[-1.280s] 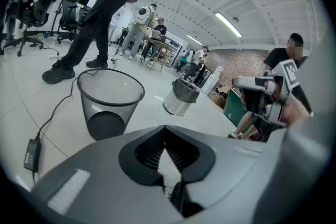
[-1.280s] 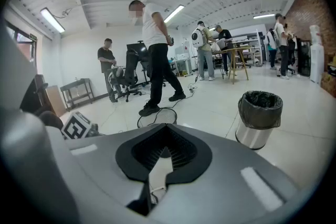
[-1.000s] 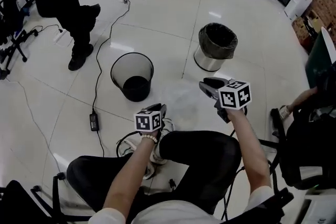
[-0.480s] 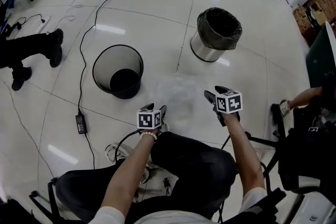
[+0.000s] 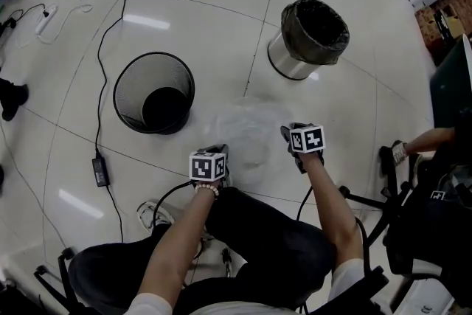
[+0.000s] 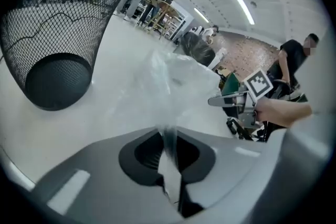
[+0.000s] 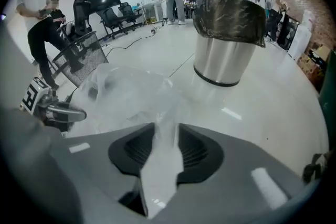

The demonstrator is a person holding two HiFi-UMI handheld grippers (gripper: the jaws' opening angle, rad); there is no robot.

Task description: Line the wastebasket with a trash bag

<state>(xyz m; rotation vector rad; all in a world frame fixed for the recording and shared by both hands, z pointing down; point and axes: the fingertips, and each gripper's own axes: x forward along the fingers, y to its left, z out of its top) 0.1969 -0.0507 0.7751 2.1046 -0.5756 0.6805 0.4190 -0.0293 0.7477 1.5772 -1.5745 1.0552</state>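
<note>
A clear trash bag (image 5: pixel 247 133) lies crumpled on the white floor between my two grippers. My left gripper (image 5: pixel 221 153) has just closed its jaws and is shut on the bag's near-left edge (image 6: pixel 168 86), a thin strip pinched between the pads. My right gripper (image 5: pixel 286 130) has just been closing too, with a bunched fold of the bag (image 7: pixel 131 92) gripped between its pads. The empty black mesh wastebasket (image 5: pixel 122 81) stands upright to the left, beyond the left gripper (image 6: pixel 169 136). Both grippers point down at the floor, close to the person's knees.
A steel bin (image 5: pixel 284 63) lined with a dark bag stands further off to the right. A black cable and power adapter (image 5: pixel 98 168) run along the floor left of the wastebasket. Chairs and gear (image 5: pixel 428 217) crowd the right side. Another person's shoe (image 5: pixel 398 153) is at the right.
Both grippers have dropped toward the floor, the right one further, and now hold the bag's edges. The bystander at the left has left the view.
</note>
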